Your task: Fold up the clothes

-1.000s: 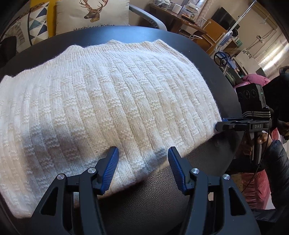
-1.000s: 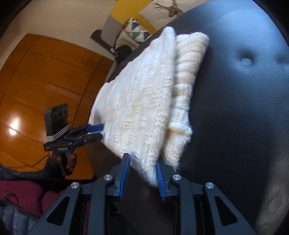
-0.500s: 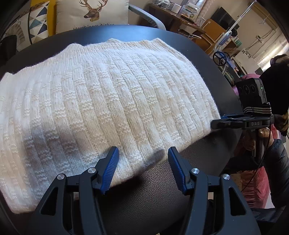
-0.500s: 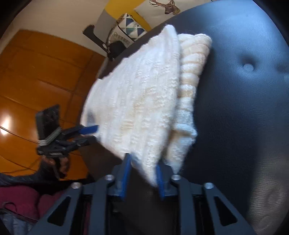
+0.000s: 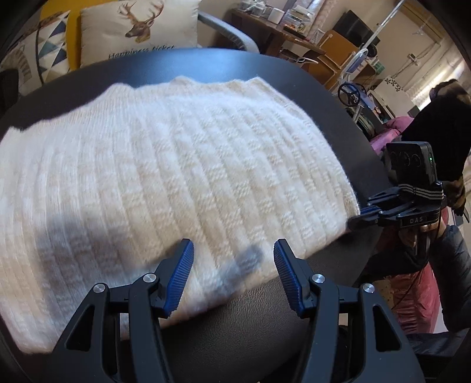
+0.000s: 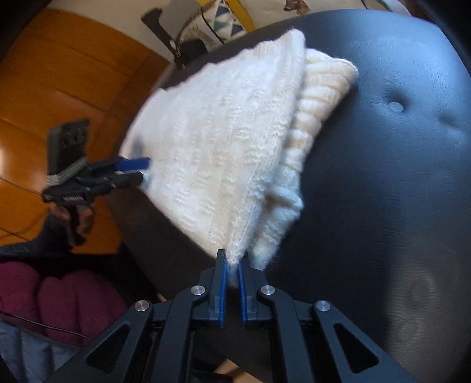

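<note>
Nearest in the right wrist view, the right gripper [image 6: 231, 266] is being kept pinched on the near corner of the cream knitted sweater [image 6: 223, 153]; the blue pads are pressed on a thin tuft of the upper layer, and that corner is being held slightly off the seat. Only the top layer appears to be taken, probably so that it can be carried over as a fold while the ribbed layer beneath is left lying.

In the left wrist view the left gripper [image 5: 232, 275] is being held just above the sweater's near edge with its jaws standing wide apart and nothing clamped between them; its shadow is being cast on the knit. It is likely being kept there, ready to take a second corner, so that the edge can be lifted evenly by both sides.

The sweater is being supported by a black padded leather seat [image 5: 244, 321], spread across most of it, with one long edge lying near the seat's front rim. A soft, flat surface is being used, presumably so that the knit can be smoothed and creased.

Farther back, a deer-print cushion [image 5: 138, 26] is being shown propped upright behind the seat, beside a patterned one, and a cluttered desk [image 5: 282, 26] is standing beyond.
</note>
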A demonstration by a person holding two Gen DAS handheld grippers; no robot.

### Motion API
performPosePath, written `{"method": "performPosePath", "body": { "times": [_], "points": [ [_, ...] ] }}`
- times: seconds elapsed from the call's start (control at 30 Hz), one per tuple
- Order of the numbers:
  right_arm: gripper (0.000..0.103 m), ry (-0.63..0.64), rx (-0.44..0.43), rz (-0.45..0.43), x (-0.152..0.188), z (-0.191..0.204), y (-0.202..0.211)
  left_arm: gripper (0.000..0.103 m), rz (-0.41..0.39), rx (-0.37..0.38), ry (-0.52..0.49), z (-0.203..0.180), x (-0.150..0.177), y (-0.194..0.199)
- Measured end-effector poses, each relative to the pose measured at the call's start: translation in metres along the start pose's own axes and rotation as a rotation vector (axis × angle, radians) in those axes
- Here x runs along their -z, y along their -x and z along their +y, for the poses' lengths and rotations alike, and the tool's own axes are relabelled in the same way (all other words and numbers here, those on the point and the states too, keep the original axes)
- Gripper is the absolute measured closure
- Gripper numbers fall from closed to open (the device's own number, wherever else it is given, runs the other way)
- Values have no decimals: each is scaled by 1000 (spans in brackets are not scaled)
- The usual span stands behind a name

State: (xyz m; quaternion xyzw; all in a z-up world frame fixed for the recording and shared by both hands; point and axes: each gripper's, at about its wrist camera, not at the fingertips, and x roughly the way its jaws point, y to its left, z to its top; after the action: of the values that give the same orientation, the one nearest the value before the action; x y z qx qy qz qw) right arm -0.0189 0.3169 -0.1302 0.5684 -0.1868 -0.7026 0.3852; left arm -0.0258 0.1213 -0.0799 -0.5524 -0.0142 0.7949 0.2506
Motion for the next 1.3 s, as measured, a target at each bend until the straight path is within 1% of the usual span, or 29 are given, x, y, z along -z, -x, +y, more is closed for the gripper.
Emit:
{"method": "performPosePath", "body": {
  "times": [0.03,0.1,0.17,0.2,0.27,0.33,0.37,0.47,0.57,0.6,0.63,0.7,0.73,0.77,0.8,0.83,0.9,0.93,0.97,1.0,1.07,1.1,1.13,1.23,1.3],
  "points": [
    [73,-29,-20,-27,-1,-4,2,43,-3,0,-14,-3,-6,0],
    [73,-76,-49,-71,-4,-12,5,43,-14,-5,-39,-10,-19,1],
    [73,-100,-68,-86,-7,-19,3,43,-26,-15,-73,-19,-34,2],
    [74,-97,-52,-81,-8,-20,0,43,-33,-21,-90,-22,-41,1],
    [94,-51,-11,-63,-9,-11,-5,43,-48,-23,-126,-29,-55,1],
    [96,60,-2,-49,-11,15,1,43,-57,-33,-165,-34,-70,0],
    [96,106,-28,-54,-10,28,7,43,-59,-31,-183,-35,-77,-1],
    [96,158,-22,-38,-4,38,15,43,-63,-31,-223,-39,-98,-12],
    [95,77,29,14,5,11,-1,43,-33,-26,-231,-41,-115,-31],
    [95,48,47,32,7,1,-7,43,-24,-5,-229,-43,-117,-36],
    [94,19,34,19,10,-7,-8,43,-17,19,-236,-47,-118,-41],
    [81,-36,-29,-26,11,-16,-5,43,6,44,-256,-56,-119,-53],
    [78,-57,-55,-43,12,-19,-4,43,37,59,-262,-60,-119,-62],
    [78,-79,-81,-59,12,-23,-3,43,69,77,-273,-64,-117,-71],
    [78,-81,-88,-56,13,-24,-4,43,102,105,-292,-69,-112,-79],
    [78,-60,-74,-50,13,-21,-6,43,126,121,-320,-75,-107,-85],
    [79,-8,-39,-39,14,-14,-8,43,125,92,-427,-89,-95,-86],
    [80,17,-15,-39,14,-10,-6,43,127,92,-476,-96,-91,-85],
    [80,24,-1,-40,15,-9,-4,43,134,108,-485,-98,-90,-84],
    [80,25,10,-42,15,-8,-2,43,141,123,-487,-100,-91,-83],
    [79,-25,-9,-58,17,-17,3,43,142,171,-441,-96,-99,-79],
    [77,-61,-42,-94,16,-22,9,43,136,193,-400,-90,-104,-77],
    [75,-81,-74,-126,16,-25,14,43,125,198,-351,-84,-111,-77],
    [75,-75,-59,-137,14,-26,13,43,121,231,-229,-69,-127,-84],
    [82,-47,-48,-131,14,-17,4,43,115,230,-179,-65,-134,-91]
  ]
}}
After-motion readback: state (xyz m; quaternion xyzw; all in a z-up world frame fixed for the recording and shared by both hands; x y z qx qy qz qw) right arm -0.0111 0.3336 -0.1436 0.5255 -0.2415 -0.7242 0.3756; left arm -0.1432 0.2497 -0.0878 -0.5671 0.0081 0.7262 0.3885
